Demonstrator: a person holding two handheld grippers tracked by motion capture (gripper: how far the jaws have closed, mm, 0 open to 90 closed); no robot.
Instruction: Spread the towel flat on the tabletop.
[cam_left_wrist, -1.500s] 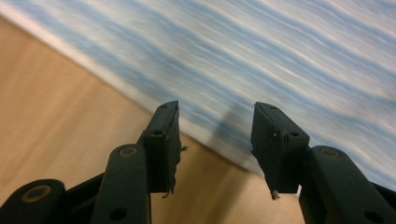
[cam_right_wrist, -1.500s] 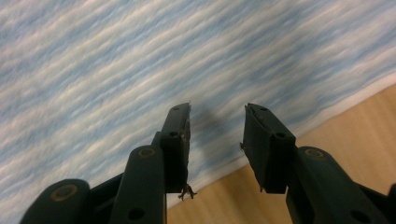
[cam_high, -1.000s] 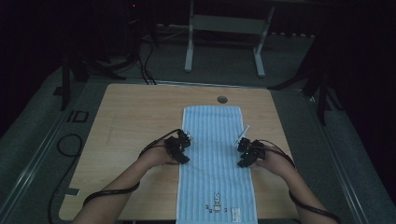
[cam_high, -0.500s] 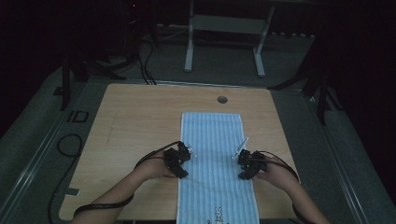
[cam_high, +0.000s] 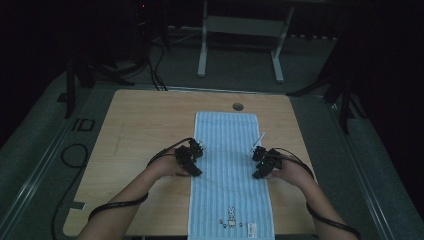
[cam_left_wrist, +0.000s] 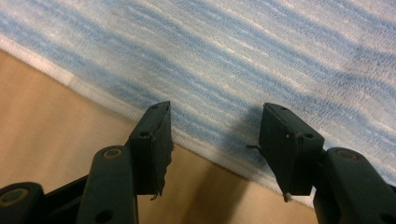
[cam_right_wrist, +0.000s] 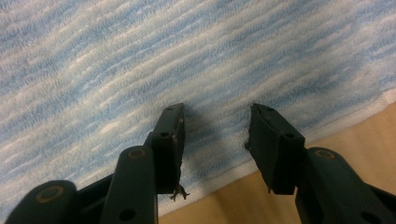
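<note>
Dim room, light wooden desk (cam_high: 150, 130) carrying a blue-striped terry towel (cam_high: 227, 150). Left gripper (cam_high: 196, 159) and right gripper (cam_high: 258, 161), jaws just been opening, half apart over its side edges, gripping nothing.

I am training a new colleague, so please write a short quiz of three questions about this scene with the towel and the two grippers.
1. True or false: the towel lies flat on the table.
2. Over which long edge of the towel does the left gripper hover? A) the left edge B) the right edge C) the far edge
3. Is any cloth pinched between the jaws of the right gripper?

Key: 1. True. 2. A. 3. No; its jaws stand apart above the towel's edge and have just been opening.
</note>
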